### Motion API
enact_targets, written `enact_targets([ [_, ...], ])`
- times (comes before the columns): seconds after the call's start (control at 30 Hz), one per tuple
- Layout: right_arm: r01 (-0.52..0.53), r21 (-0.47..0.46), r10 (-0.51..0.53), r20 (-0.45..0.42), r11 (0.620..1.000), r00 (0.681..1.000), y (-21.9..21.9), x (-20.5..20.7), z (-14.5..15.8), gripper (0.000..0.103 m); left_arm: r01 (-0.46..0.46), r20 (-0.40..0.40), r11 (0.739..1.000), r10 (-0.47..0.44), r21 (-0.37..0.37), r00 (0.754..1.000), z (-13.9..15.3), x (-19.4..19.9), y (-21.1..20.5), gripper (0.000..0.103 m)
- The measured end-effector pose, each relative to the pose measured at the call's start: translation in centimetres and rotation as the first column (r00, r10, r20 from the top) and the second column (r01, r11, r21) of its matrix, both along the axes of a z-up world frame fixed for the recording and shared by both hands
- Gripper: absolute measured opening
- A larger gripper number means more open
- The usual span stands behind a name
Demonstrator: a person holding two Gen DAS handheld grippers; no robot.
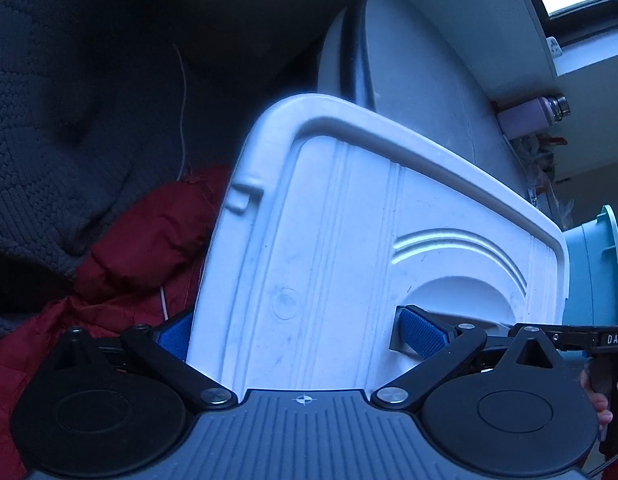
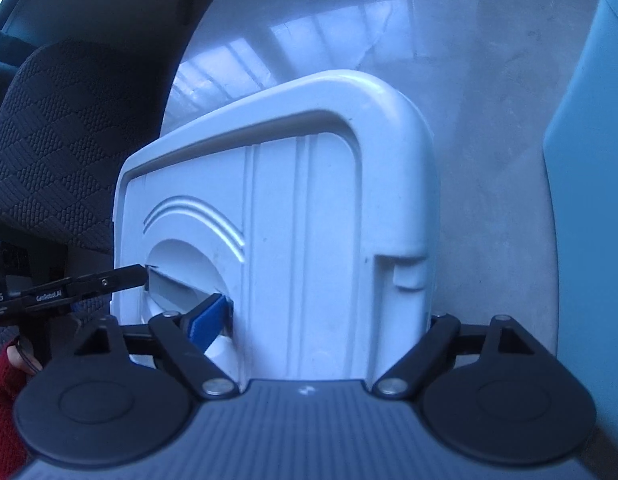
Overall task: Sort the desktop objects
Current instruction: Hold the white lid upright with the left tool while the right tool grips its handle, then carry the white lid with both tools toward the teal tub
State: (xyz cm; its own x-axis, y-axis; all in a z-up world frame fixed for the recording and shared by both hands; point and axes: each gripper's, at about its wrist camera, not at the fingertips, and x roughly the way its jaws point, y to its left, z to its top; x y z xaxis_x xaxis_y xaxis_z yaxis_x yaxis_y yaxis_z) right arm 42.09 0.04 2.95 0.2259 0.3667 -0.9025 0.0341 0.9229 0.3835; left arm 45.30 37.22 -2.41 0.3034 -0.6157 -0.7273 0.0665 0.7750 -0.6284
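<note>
As seen from the left wrist: left gripper clamped across a white plastic lid, fingers spread wide. One blue pad pressed to the lid's outer left edge and half hidden behind it, the other sunk into the lid's recessed handle hollow. Lid held upright, ribbed face toward the camera, filling the middle of the view. Right gripper reaching in from the right into the same hollow, with a hand on its grip. Behind the lid, a grey rounded surface. To the left, dark knitted fabric and a red jacket. To the right, a teal container, and above it a purple bottle.

As seen from the right wrist: right gripper closed on the same lid. Near blue pad set in the handle hollow; far finger tucked behind the lid's right edge, its pad hidden. Left gripper entering the hollow from the left. Beyond, a glossy grey tabletop, a dark patterned seat back, teal container at the right.
</note>
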Motion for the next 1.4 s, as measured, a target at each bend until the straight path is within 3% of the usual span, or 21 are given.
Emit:
enact_targets([
  [0.13,-0.007,0.005,0.007,0.037,1.0,0.999,-0.7,-0.6,1.7,0.085,0.013,0.046,1.0,-0.014,0.019,0.999,-0.6,-1.2,0.4,0.103],
  [0.37,-0.044,0.014,0.042,0.129,0.999,0.991,-0.6,-2.3,6.0,0.084,-0.046,0.098,0.999,0.045,0.017,0.994,4.1,-3.0,1.3,0.103],
  [0.6,-0.045,0.043,0.034,0.219,0.998,0.975,-2.2,-6.3,10.8,0.084,-0.033,0.205,0.997,0.017,0.075,0.979,10.6,-6.1,0.5,0.102],
  [1.0,-0.068,0.069,0.047,0.26,0.995,0.964,-2.6,-11.5,10.2,0.084,-0.077,0.256,0.991,0.046,0.109,0.966,13.5,-13.6,-0.1,0.103],
  [1.4,-0.151,0.13,0.111,0.272,0.98,0.956,-6.5,-19.2,8.6,0.084,-0.16,0.276,0.973,0.11,0.169,0.955,14.9,-24.7,-2.6,0.103],
])
